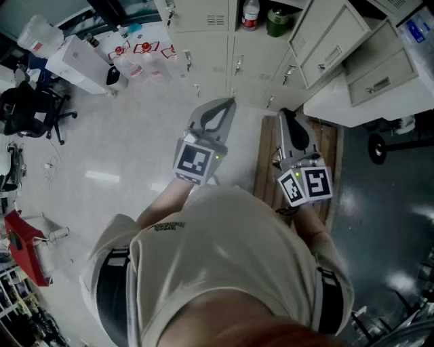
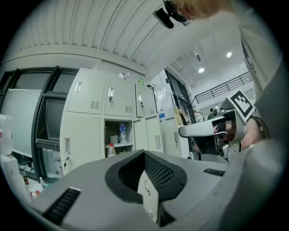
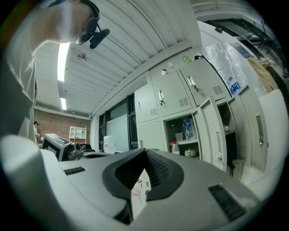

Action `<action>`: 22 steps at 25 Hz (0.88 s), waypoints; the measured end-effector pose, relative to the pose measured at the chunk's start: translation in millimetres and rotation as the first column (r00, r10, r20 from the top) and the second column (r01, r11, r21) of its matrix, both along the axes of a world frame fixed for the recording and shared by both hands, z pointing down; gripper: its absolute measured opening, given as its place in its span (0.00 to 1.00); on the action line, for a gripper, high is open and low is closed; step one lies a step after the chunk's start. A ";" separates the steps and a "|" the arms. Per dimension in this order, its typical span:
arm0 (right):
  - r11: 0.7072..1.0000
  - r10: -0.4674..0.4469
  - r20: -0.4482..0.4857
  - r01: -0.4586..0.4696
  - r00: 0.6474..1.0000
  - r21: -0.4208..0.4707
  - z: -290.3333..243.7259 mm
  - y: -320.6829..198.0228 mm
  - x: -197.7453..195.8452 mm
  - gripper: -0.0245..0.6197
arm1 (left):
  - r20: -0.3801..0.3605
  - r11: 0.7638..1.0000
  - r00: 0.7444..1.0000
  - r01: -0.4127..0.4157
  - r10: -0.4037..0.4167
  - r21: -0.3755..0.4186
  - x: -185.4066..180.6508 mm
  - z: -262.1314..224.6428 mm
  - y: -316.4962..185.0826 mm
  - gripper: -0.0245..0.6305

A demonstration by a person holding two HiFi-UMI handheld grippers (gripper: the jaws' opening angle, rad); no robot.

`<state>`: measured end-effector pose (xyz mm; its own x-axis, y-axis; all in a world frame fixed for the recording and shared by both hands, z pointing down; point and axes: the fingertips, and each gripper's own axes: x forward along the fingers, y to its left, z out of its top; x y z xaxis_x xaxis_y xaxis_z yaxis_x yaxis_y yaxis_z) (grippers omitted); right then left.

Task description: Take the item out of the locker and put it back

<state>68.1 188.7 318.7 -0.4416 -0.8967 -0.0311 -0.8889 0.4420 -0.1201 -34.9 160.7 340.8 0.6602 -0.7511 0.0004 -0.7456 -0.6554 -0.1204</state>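
Note:
An open locker compartment (image 1: 261, 17) stands ahead, its door (image 1: 325, 41) swung out to the right. On its shelf are a red-capped bottle (image 1: 250, 13) and a green container (image 1: 277, 20). The left gripper view shows the same shelf (image 2: 119, 144) with a clear bottle (image 2: 122, 133), a cup (image 2: 114, 139) and the red-capped bottle (image 2: 111, 150). My left gripper (image 1: 230, 101) (image 2: 144, 152) is shut and empty, level, well short of the locker. My right gripper (image 1: 285, 112) (image 3: 145, 151) is beside it, also shut and empty. It faces the open compartment (image 3: 185, 137) with the clear bottle (image 3: 187, 129).
Closed locker doors (image 1: 203, 27) flank the open one. A drawer cabinet (image 1: 380, 74) juts out at the right. A wooden board (image 1: 329, 152) lies on the floor under the right gripper. An office chair (image 1: 30, 108), a white machine (image 1: 81, 64) and a red bag (image 1: 24, 247) stand at the left.

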 end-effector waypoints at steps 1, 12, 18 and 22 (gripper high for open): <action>1.000 0.000 0.002 0.000 1.000 0.000 0.6 -0.3 0.9 0.04 | 0.005 1.000 1.000 0.000 0.001 -0.010 1.5 2.0 0.1 0.06; 1.000 0.023 0.026 -0.024 0.999 0.010 0.1 3.5 15.1 0.04 | 0.013 0.999 1.000 -0.009 0.010 -0.030 14.5 6.1 14.4 0.06; 1.000 0.016 0.011 -0.016 1.000 0.021 0.2 7.8 21.9 0.04 | 0.010 1.000 1.000 0.000 0.000 -0.025 21.6 6.7 18.7 0.06; 1.000 0.007 0.006 -0.007 1.000 0.021 4.0 9.9 30.5 0.04 | 0.004 1.000 1.000 0.022 -0.022 -0.020 26.4 8.7 22.0 0.06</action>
